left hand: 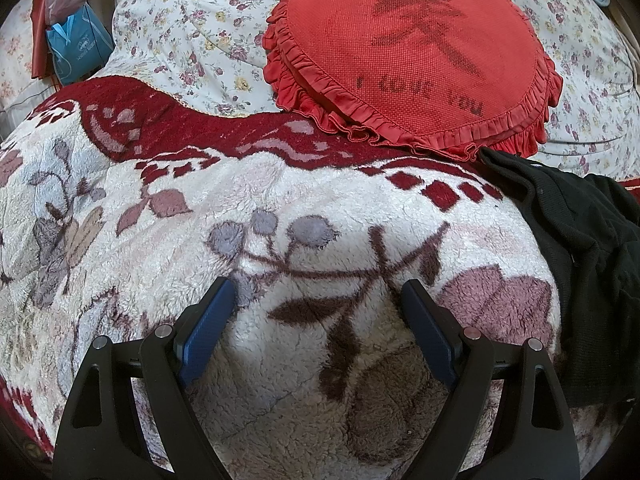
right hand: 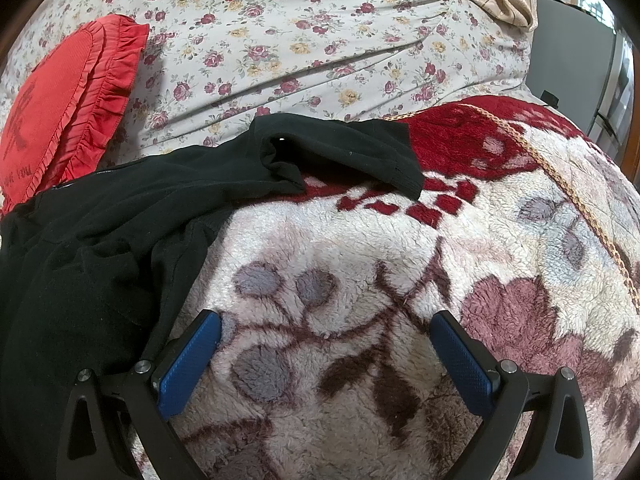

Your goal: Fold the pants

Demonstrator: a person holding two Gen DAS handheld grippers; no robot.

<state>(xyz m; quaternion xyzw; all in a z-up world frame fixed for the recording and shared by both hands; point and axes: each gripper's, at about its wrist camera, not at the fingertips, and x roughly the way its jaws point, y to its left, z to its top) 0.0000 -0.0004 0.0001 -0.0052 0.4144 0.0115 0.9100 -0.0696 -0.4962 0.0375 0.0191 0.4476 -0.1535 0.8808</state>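
Before the first grasp: both grippers empty over the bed, pants unfolded.

The left gripper [left hand: 318, 294] has its fingers wide over plush blanket [left hand: 280, 208]; rumpled black knit pants [left hand: 580, 220] lie right of them, below the frilled red cushion [left hand: 412, 52]. The right gripper [right hand: 326, 326], equally wide, has them just left; it likely must pinch an edge.
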